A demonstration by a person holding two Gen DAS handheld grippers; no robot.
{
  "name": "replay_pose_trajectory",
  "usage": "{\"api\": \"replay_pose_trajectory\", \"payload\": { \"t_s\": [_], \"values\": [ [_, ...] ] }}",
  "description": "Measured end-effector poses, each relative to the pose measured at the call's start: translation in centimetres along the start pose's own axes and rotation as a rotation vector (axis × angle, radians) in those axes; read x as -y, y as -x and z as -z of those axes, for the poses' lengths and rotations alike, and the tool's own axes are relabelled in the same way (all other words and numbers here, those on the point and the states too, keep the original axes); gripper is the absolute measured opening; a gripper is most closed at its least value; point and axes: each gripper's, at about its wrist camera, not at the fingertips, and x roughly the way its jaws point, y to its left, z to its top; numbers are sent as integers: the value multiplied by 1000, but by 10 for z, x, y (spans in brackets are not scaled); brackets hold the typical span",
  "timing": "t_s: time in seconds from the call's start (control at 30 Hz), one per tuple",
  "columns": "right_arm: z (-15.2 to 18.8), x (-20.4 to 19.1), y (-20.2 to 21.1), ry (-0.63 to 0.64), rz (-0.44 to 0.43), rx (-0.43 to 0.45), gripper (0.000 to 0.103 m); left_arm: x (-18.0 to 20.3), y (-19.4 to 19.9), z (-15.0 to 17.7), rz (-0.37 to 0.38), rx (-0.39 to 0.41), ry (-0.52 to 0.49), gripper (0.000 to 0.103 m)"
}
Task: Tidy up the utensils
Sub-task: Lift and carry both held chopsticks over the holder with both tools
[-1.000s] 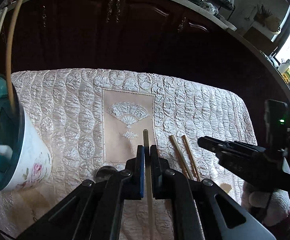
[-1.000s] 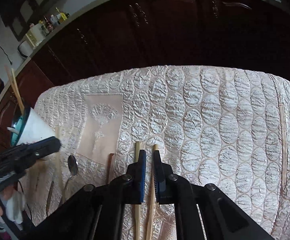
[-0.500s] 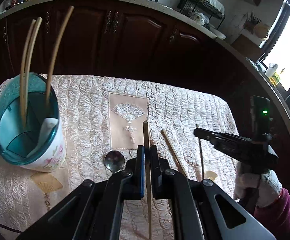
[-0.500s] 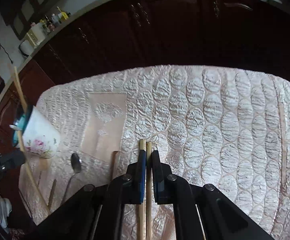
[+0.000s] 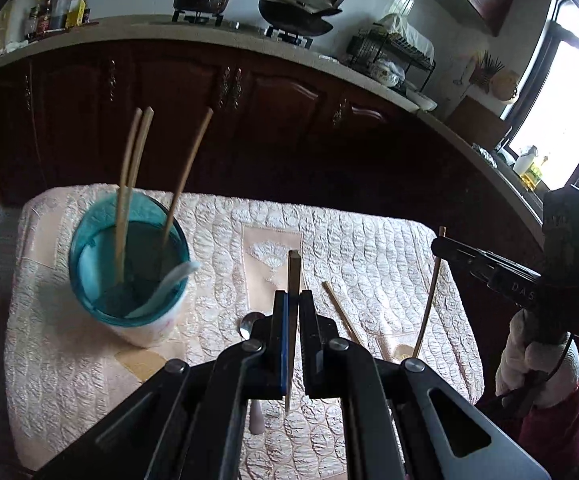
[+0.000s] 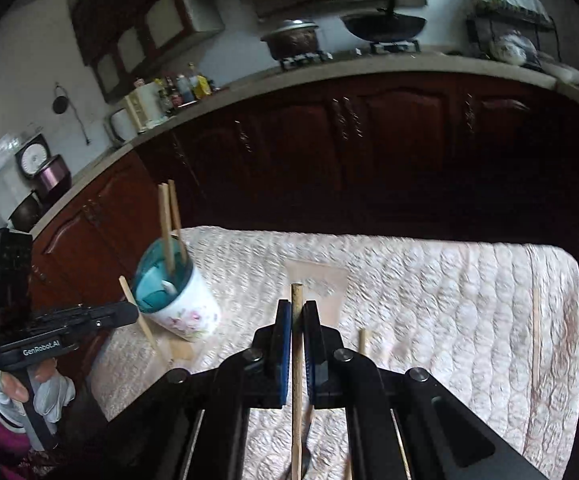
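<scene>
Left tongs [image 5: 293, 300]: closed on a square-tipped chopstick [image 5: 293, 280], which is clamped between the pads and projects beyond them, raised above the surface [image 5: 389, 248].

Right tongs [image 6: 297, 312]: closed on a round-tipped chopstick [image 6: 296, 344], which is gripped between the blue-lined pads with its tip standing past them; its lower length is seen running down between the arms. In the left wrist view the same tongs are seen from the side, with the chopstick hanging tilted below them, its lower end near the quilted cloth [image 5: 225, 224].

Cup [image 5: 129, 264]: white with a floral print and a teal interior, placed upright on the left part of the surface. Three chopsticks [image 5: 127, 184] are stood in it, leaning outward, and a white spoon [image 5: 169, 284] is rested against its rim.

Loose items on the cloth: one chopstick [image 5: 341, 312] is laid just right of the left tongs; a metal spoon [image 5: 247, 326] is partly hidden behind the left finger; a white handle end [image 5: 256, 420] is visible between the arms, its identity not determinable.

Gloved hands [image 6: 29, 392] are seen on both grips.
</scene>
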Motion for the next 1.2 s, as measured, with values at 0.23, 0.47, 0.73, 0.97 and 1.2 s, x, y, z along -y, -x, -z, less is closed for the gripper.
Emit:
{"api": "replay_pose_trajectory", "payload": {
  "t_s": [0.23, 0.47, 0.73, 0.97, 1.2],
  "values": [
    [-31, -43, -2, 77, -51, 38, 7, -15, 40, -15, -7, 68, 13, 5],
    [-66, -87, 3, 143, -121, 104, 7, -30, 87, -43, -22, 148, 2, 5],
    [-113, -142, -15, 161, -181, 186, 7, -55, 127, -80, -112, 249, -10, 5],
    [-150, -182, -53, 163, -202, 206, 7, -81, 122, -101, -209, 275, -10, 5],
    [-162, -207, -108, 172, -172, 216, 7, -107, 79, -94, -271, 214, 6, 5]
  ]
}}
